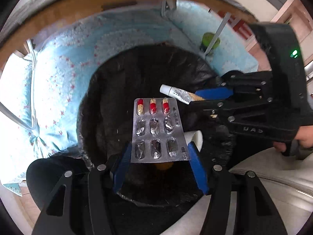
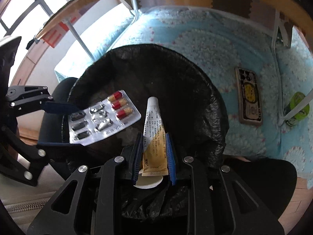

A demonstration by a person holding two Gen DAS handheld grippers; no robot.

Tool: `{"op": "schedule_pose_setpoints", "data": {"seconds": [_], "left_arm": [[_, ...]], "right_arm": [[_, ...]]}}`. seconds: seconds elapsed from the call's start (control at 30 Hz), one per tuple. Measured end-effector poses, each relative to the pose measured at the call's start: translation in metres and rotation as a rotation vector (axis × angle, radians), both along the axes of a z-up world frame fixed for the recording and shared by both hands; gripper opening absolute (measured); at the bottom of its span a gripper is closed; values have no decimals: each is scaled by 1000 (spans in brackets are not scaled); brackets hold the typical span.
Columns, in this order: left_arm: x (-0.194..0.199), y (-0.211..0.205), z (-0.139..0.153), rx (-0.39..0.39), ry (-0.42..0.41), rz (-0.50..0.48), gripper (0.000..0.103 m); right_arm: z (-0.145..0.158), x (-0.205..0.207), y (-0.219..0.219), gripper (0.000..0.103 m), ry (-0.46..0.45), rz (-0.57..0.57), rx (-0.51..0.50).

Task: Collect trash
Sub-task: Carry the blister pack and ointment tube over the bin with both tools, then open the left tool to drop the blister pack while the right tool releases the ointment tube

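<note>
L claw (image 1: 159, 154) clamped mid-width, R claw (image 2: 154, 154) pinched narrow, both angled steeply down, side by side.

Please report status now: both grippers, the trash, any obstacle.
Left gripper shut on silver pill blister pack. Right gripper shut on white-and-yellow ointment tube. Both above black-lined trash bin. Nothing blocking.

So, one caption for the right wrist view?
Right claw holds an ointment tube above the black-lined trash bin.
</note>
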State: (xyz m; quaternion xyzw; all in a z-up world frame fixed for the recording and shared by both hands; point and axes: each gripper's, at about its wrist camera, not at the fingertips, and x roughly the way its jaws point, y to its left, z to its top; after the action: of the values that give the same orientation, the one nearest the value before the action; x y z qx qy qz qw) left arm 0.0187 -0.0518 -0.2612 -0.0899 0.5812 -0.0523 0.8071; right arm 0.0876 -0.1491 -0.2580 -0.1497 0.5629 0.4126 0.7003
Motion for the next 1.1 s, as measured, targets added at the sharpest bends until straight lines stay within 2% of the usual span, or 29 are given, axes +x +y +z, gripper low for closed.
{"op": "schedule_pose_setpoints", "data": {"seconds": [0.2,0.3,0.37,0.53,0.77,1.1], "left_arm": [[11,5,-16,-19,47,18,57],[15,8,-24,-28,73,28,58],[15,9,-24,-41,76,28,65],[14,9,-16,-64,45,18,65],[11,9,2,-54,4,21,65],[2,8,50,-15,-124,22,65]], "right_arm": [[-8,6,4,24,18,-6,-4],[-10,9,4,29,26,-11,-1],[-9,11,3,32,23,-20,5],[-4,15,-1,32,20,-37,22],[11,18,-10,32,-13,-55,56],[47,15,-20,34,-91,-63,124]]}}
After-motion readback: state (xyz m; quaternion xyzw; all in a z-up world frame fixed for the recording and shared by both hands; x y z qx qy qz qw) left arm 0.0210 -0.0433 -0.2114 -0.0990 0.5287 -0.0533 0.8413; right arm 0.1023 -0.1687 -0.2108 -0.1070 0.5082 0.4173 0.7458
